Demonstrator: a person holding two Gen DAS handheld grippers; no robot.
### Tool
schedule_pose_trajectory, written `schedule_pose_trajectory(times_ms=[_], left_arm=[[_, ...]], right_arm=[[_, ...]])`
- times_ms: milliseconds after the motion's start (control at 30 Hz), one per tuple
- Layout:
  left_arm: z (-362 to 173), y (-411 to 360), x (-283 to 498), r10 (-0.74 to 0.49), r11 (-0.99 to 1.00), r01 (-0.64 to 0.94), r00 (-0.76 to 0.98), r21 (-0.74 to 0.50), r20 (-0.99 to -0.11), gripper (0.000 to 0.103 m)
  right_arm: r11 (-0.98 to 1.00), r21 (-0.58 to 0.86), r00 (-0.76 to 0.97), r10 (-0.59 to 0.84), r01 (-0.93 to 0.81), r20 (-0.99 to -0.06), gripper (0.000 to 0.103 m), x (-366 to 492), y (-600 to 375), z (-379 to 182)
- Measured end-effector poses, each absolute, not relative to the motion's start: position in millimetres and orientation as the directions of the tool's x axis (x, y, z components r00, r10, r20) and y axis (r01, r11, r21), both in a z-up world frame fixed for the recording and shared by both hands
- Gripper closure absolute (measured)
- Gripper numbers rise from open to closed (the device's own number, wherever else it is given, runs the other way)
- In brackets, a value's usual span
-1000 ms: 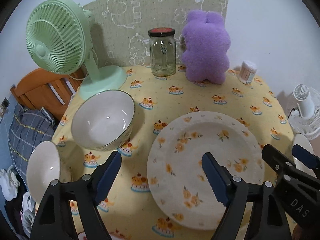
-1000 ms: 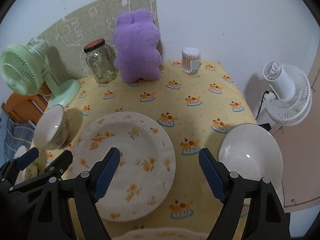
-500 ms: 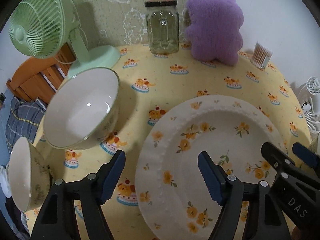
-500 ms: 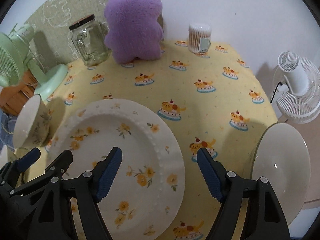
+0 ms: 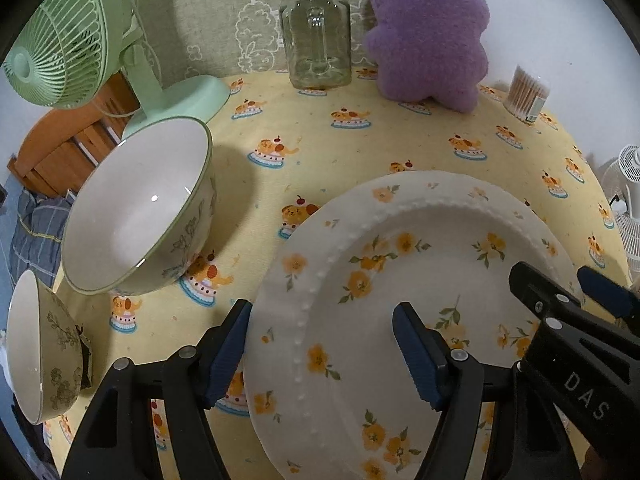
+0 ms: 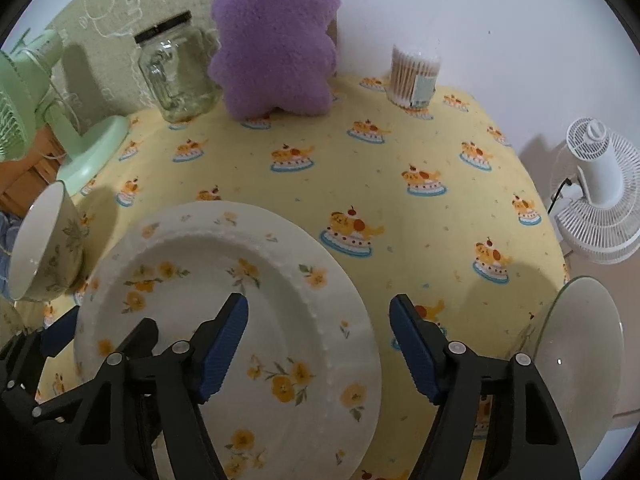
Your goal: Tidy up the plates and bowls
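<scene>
- Progress: nothing is stacked or grouped yet; plates and bowls lie apart on the yellow tablecloth (image 6: 400,152), so by these views the sorting is at its start and every piece is left to place
- Left gripper (image 5: 322,354): its jaws have just been closing; they stand apart, astride the left rim of the floral plate (image 5: 400,300), outer pad over the cloth, inner pad over the plate's well, neither pad seen pressing on it
- Right gripper (image 6: 318,350): its jaws have just been closing; they stand apart, astride the plate's right rim, left pad above the well, right pad above the cloth, nothing clamped
- Floral plate (image 6: 224,320): under and between both tongs; glazed cream ceramic, round, shallow well ringed by raised beads, orange blossoms scattered over it
- Large bowl (image 5: 136,208): ahead and left of the left tongs; deep, white inside, green rim line, leafy print outside
- Small bowl (image 5: 40,344): at the far left of the left tongs, near the table edge; same print, seen side-on
- Plain plate (image 6: 576,360): right of the right tongs, by the table edge; smooth, glossy, white, thin dark rim
- Backdrop beyond the tongs: clear glass jar (image 5: 316,32) with dark lid, fuzzy purple plush toy (image 6: 276,36), tub of cotton swabs (image 6: 414,76), ribbed green desk fan (image 5: 68,36)
- Remaining, as a judgement: lift the floral plate, join it with the plain plate, nest the bowls
</scene>
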State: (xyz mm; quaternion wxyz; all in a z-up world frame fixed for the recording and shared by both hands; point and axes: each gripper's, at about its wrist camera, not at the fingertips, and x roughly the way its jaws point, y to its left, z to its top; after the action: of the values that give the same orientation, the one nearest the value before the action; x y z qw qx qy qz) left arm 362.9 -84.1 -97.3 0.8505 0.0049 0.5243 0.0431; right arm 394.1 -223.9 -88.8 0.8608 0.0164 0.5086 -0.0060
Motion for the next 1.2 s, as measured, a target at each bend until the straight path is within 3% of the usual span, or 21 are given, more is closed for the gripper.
schedule_pose_trajectory(times_ms=[400, 1200], left_arm=[[-99.1, -86.0, 362.4, 0.079, 0.997, -0.05, 0.444, 0.064, -0.892, 0.029], [-63.8, -66.2, 320.8, 0.029, 0.999, 0.0, 0.442, 0.033, -0.897, 0.03]], right_arm=[[0.994, 0.091, 0.423, 0.054, 0.067, -0.904, 0.036, 397.8, -228.2, -105.8], [0.995, 0.064, 0.412, 0.026, 0.078, -0.911, 0.036, 356.0, -212.7, -69.8]])
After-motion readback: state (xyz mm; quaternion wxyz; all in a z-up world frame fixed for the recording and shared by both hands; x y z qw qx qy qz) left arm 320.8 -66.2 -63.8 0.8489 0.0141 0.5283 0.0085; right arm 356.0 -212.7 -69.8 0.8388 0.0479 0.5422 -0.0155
